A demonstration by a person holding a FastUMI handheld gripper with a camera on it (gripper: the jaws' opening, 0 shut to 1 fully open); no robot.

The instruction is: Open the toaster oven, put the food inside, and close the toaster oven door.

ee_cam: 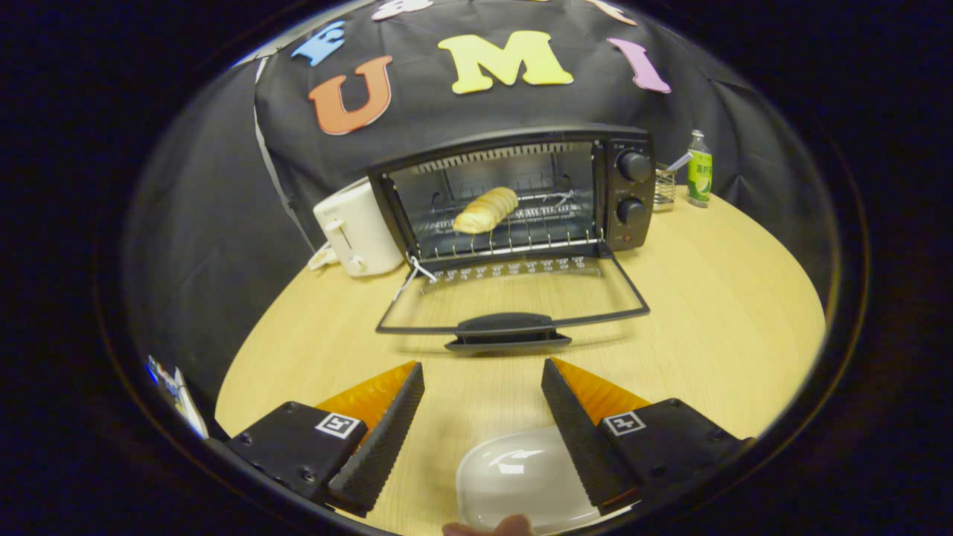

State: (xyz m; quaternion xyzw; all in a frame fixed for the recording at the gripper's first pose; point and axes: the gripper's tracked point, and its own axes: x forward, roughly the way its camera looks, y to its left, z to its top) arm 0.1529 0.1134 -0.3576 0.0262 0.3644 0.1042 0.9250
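Bare table [707, 313] separates the wide-open, empty hand-held gripper [482, 378] from the lowered oven door [514, 298].

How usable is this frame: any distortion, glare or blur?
Gripper view: strong fisheye bend curves the table edge; toaster oven and bread are sharp; a glare patch sits on the white dish between the open tool fingers; soft shadow under the lowered door.

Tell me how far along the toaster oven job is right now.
Done: the toaster oven is open, its door folded flat on the table, and the bread roll lies on the rack inside. In hand: nothing; the gripper is open, fingers empty, short of the door handle. Left: closing the door.
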